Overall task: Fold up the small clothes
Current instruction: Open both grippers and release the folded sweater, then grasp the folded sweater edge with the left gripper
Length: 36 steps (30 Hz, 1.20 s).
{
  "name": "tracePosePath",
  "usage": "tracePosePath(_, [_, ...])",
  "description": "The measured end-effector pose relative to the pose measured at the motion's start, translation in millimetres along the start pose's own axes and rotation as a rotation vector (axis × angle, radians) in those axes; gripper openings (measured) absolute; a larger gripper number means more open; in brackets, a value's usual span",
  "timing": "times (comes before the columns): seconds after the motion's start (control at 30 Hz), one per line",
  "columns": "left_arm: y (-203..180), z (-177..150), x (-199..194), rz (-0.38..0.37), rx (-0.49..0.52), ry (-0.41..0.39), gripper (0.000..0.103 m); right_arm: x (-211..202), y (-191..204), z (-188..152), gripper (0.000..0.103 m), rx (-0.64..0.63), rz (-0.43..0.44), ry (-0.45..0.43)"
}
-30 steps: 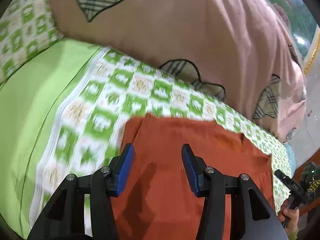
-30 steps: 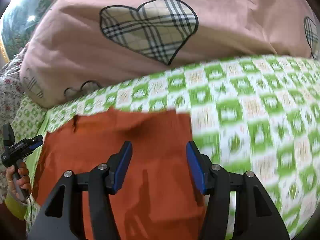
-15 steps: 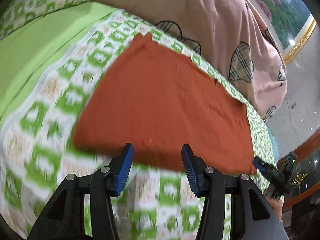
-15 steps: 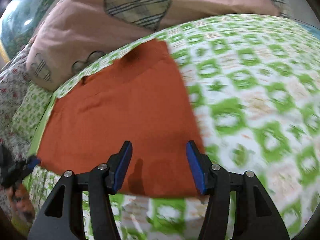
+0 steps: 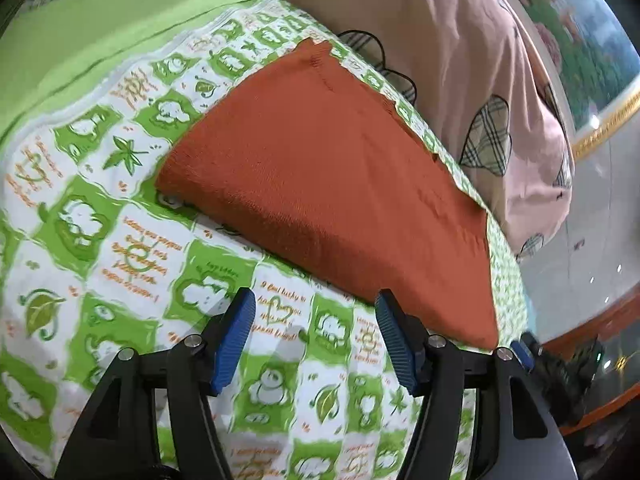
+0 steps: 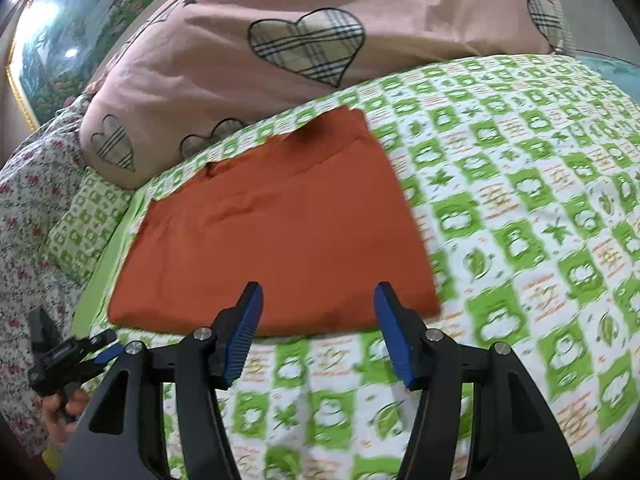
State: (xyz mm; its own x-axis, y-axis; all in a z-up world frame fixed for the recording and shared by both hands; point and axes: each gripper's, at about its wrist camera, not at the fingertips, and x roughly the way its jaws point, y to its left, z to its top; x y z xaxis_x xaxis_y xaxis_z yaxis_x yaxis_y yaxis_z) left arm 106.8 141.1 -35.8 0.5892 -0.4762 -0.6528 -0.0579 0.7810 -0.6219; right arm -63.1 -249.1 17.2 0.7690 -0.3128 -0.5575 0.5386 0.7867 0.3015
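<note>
A rust-orange garment lies flat on the green-and-white patterned bedspread, folded into a rough rectangle. My left gripper hovers just short of the garment's near edge, its jaws opening, with only bedspread between the blue pads. My right gripper is open at the garment's near edge towards its right corner, and nothing is pinched between its pads. The left gripper and the hand that holds it show at the lower left of the right wrist view.
A pink duvet with plaid hearts is heaped right behind the garment. A plain green sheet lies at the far left, a floral cover beyond. The bed's edge and the floor are to the right.
Both grippers have drawn back from over the garment to its near edge. The garment now lies wholly ahead of the fingers, and the left jaws stand wider.
</note>
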Motion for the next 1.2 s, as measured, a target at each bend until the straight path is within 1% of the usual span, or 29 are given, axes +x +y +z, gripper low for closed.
tracePosePath(0.07, [3.8,4.8,6.1,-0.014,-0.045,-0.010,0.064,1.4,5.5,-3.3,0.059,-0.006,0.020,0.013])
tracePosePath(0.2, [17.0,20.0,15.3,-0.030,-0.140,-0.063,0.065,2.8,14.1,-10.3,0.059,-0.015,0.048,0.036])
tracePosePath(0.3, [25.9,35.0,20.1,-0.015,-0.195,-0.098,0.065,2.5,16.3,-12.2,0.059,-0.011,0.064,0.045])
tracePosePath(0.4, [28.6,48.9,20.3,0.028,-0.206,-0.147,0.063,3.2,17.0,-10.7,0.059,-0.008,0.068,0.050])
tracePosePath(0.43, [29.3,53.7,20.9,0.044,-0.201,-0.161,0.057,3.6,16.5,-9.7,0.059,-0.008,0.069,0.051])
tracePosePath(0.5, [32.9,62.3,23.5,0.065,-0.196,-0.177,0.036,4.6,14.7,-7.5,0.059,-0.004,0.072,0.050])
tracePosePath(0.53, [33.7,66.1,25.6,0.061,-0.190,-0.173,0.018,6.0,12.9,-5.7,0.059,-0.002,0.074,0.051])
tracePosePath(0.57, [32.8,68.4,26.4,0.057,-0.183,-0.169,0.015,7.8,10.6,-4.1,0.059,0.003,0.075,0.050])
tracePosePath(0.63, [24.7,71.4,23.9,0.069,-0.147,-0.179,0.009,9.9,7.0,-2.9,0.059,0.012,0.076,0.051])
tracePosePath(0.7, [0.9,71.8,16.4,0.074,-0.067,-0.207,0.008,13.4,1.6,-1.4,0.059,0.026,0.081,0.056])
tracePosePath(0.77, [-22.7,70.6,10.5,0.060,0.004,-0.218,0.007,15.8,-4.7,0.4,0.059,0.045,0.092,0.059])
tracePosePath(0.87, [-71.2,67.8,9.1,0.017,0.140,-0.212,0.006,18.1,-15.4,3.8,0.059,0.084,0.120,0.067])
tracePosePath(0.97, [-122.8,54.9,22.4,-0.047,0.272,-0.176,0.006,22.2,-26.6,11.1,0.059,0.120,0.159,0.085])
tracePosePath(1.0, [-132.2,50.4,26.8,-0.060,0.294,-0.165,0.006,23.7,-29.3,14.3,0.059,0.125,0.164,0.088])
tracePosePath(1.07, [-156.0,34.0,46.3,-0.091,0.360,-0.116,0.006,28.6,-33.2,21.6,0.059,0.130,0.174,0.100])
tracePosePath(1.13, [-166.6,18.1,65.0,-0.096,0.402,-0.071,0.005,36.8,-34.2,30.6,0.059,0.142,0.205,0.116])
tracePosePath(1.2, [-167.9,7.4,79.9,-0.092,0.416,-0.033,0.005,51.0,-28.7,41.4,0.059,0.138,0.250,0.147])
